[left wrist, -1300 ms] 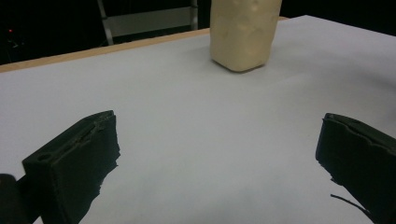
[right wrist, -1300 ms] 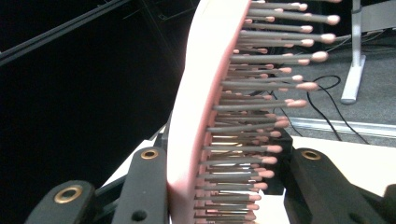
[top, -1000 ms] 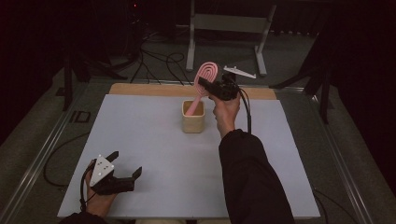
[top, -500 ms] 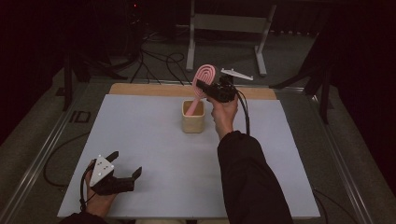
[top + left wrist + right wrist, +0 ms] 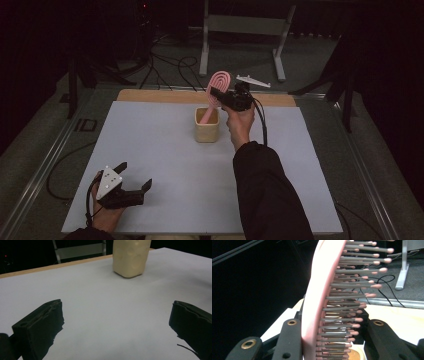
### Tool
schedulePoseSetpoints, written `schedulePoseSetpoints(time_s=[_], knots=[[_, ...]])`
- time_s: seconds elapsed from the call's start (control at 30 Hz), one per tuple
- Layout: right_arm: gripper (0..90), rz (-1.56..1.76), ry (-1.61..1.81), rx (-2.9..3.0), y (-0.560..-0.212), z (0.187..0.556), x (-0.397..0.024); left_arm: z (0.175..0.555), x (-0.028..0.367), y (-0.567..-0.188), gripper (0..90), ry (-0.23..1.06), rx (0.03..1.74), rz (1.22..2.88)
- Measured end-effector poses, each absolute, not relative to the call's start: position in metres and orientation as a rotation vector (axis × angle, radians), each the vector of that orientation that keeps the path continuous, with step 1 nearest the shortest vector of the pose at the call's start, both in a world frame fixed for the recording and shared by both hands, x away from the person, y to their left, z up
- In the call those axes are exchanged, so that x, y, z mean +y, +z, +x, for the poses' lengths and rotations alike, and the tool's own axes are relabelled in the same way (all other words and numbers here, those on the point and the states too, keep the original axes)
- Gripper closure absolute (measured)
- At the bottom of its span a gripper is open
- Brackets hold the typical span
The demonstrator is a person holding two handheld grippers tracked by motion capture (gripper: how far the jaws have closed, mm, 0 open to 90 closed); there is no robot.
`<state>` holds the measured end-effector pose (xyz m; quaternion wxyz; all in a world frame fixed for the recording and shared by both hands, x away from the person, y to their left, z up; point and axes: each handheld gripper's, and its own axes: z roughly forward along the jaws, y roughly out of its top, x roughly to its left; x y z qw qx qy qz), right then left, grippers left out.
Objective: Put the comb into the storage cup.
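Note:
A pink hairbrush [image 5: 218,86] stands with its handle down inside a cream cup [image 5: 207,130] near the table's back middle. My right gripper [image 5: 216,95] is shut on the hairbrush [image 5: 322,297] just below the bristled head, one jaw on its pink back, the other against the bristle tips. The cup's rim [image 5: 352,353] shows below the jaws. My left gripper [image 5: 134,176] rests at the front left of the table, open, with bare tabletop between its fingers. From the left gripper view the cup [image 5: 131,256] stands far ahead.
The grey table top [image 5: 150,145] has a wooden strip [image 5: 150,96] along its back edge. Behind it a metal stand [image 5: 240,30] and cables [image 5: 170,65] lie on the dark floor. A person's dark sleeve [image 5: 267,195] crosses the table's right front.

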<state>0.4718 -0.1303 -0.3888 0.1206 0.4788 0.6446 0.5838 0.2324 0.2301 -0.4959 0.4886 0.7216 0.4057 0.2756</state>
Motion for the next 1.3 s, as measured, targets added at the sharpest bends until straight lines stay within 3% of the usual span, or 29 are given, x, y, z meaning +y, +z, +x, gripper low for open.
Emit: schedulePoseSetpoints(time_s=[1.3], knots=[[62.8,1.359,1.600,1.953,-0.406,0.468,-0.118,0.233,0.229,-0.497,0.0,0.667,0.985,1.757]])
